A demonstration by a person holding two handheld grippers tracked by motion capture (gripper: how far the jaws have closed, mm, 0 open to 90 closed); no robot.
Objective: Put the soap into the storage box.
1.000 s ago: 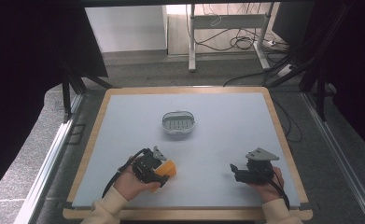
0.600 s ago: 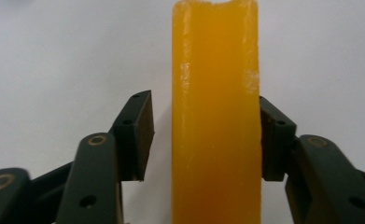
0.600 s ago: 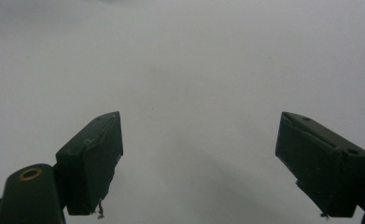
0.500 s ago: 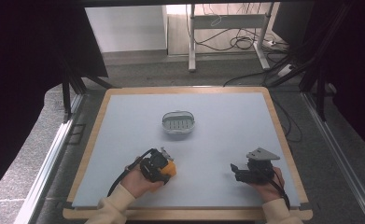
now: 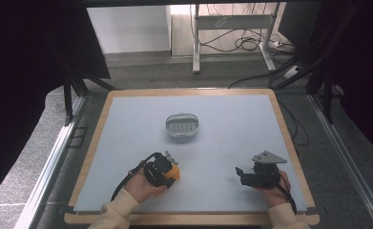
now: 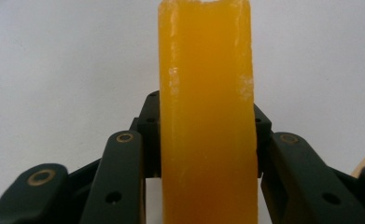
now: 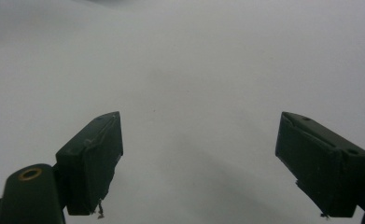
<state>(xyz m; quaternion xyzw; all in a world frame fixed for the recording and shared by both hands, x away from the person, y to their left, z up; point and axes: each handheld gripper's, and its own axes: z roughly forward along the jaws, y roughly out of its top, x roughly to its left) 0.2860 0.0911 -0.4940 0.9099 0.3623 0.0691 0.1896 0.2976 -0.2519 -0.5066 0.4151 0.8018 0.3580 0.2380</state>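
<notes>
At the bottom of the high view, two sleeved forearms are coming in over the near wooden edge of the table [image 5: 193, 220]. In the lower left of centre, the left gripper [image 5: 170, 172] is lying low over the pale tabletop and is clamping an orange block [image 5: 173, 172]; its jaws have just been closing, and in the left gripper view they are pressing on both sides of the block [image 6: 207, 116], which is standing upright between them and running from the bottom edge of the frame to the top. The block is looking waxy and translucent, with whitish scuffs near its upper end. In the lower right of the high view, well apart from the left hand, the right gripper [image 5: 241, 174] is sitting just above the table with its grey three-cornered plate on top; in the right gripper view [image 7: 199, 163] its two dark jaws are standing wide apart with bare pale surface between them. Farther up, near the middle of the frame, a small oval metal dish [image 5: 182, 125] is resting on the table, well apart from both grippers; its floor is showing rows of small marks, and whether anything is lying in it is too small to tell. Beyond the table's far edge, cables are trailing across the floor.
</notes>
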